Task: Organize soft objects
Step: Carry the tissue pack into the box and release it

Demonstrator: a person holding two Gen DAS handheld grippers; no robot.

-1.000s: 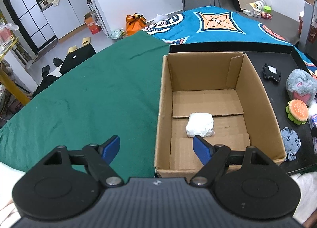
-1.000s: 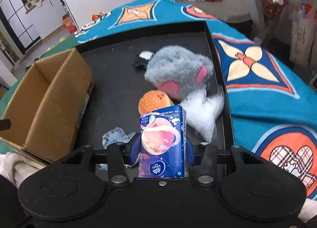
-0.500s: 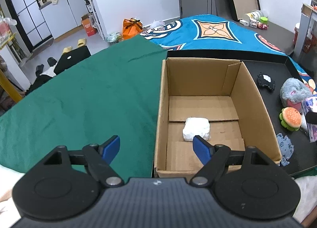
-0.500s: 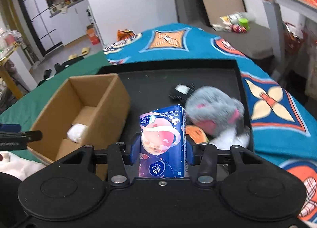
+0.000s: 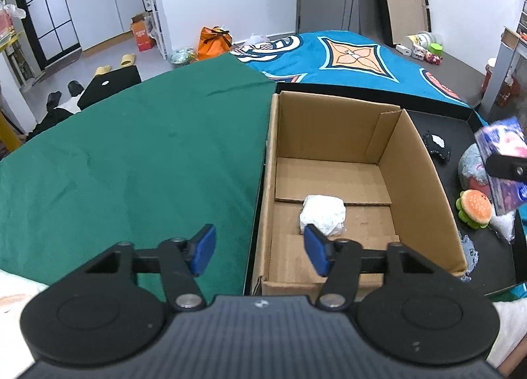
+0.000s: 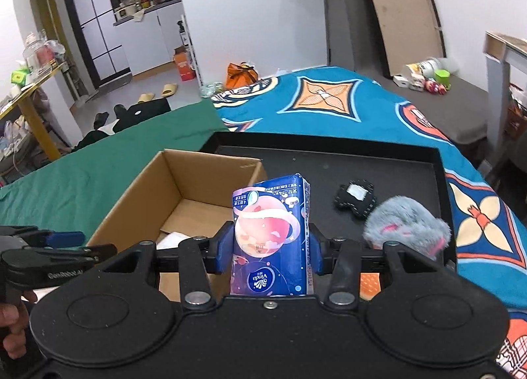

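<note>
Right wrist — hand-held gripper (image 6: 268, 252) upright around tissue pack (image 6: 271, 234)

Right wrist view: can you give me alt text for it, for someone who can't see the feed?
The right tongs grip an upright blue tissue pack between their blue pads, above the near corner of an open cardboard box. Behind it, a black tray holds a grey plush toy and a small black pouch.

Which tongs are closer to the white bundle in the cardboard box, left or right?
Left. The left tongs hang open at the near end of the box, just short of the white bundle. The right tongs, gripping the tissue pack, are out past its right wall.
</note>
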